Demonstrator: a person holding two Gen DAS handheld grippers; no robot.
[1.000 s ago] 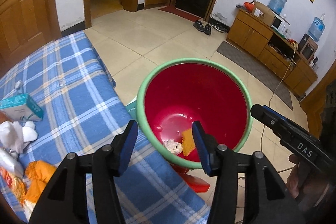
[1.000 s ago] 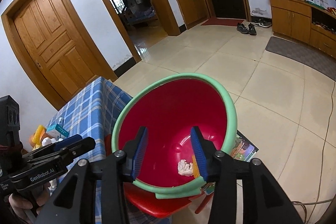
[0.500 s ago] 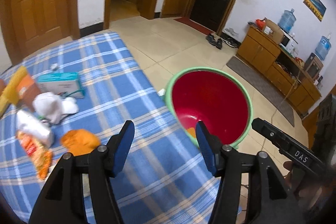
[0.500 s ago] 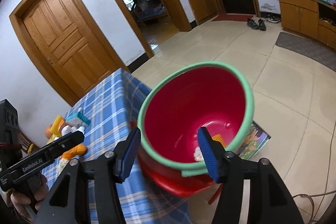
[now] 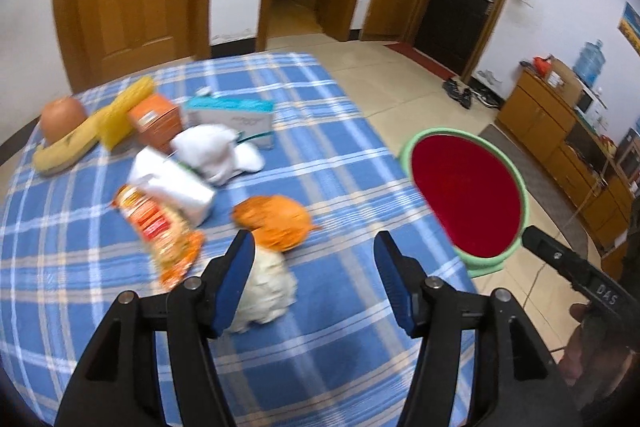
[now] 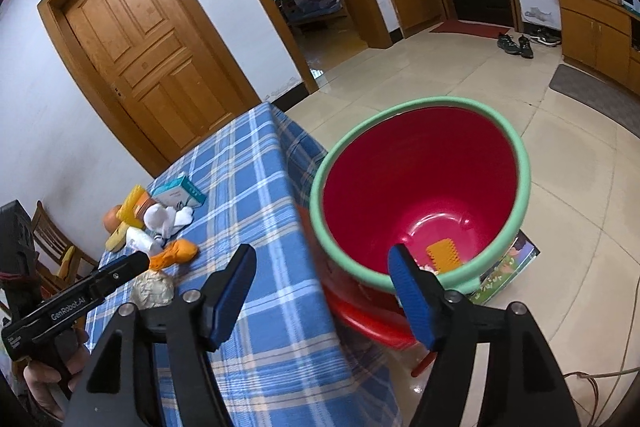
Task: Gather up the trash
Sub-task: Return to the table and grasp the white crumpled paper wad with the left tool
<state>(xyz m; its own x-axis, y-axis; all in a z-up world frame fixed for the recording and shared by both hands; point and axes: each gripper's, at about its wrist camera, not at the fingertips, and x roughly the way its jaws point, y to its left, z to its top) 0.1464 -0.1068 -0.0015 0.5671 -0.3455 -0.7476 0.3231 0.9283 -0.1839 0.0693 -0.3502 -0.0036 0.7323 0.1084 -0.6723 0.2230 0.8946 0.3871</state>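
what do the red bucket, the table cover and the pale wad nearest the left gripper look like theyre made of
Red bucket: likely moulded plastic, glossy, with a light sheen inside and a smooth mint-green rim.
Table cover: seems to be woven fabric, matte blue plaid that drapes over the table edge.
Pale wad: probably crumpled paper or tissue, matte and creased; blur leaves this open.

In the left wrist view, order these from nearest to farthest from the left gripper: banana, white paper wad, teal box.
1. White paper wad, right by the left gripper's left finger.
2. Teal box, mid-table.
3. Banana, far left edge.
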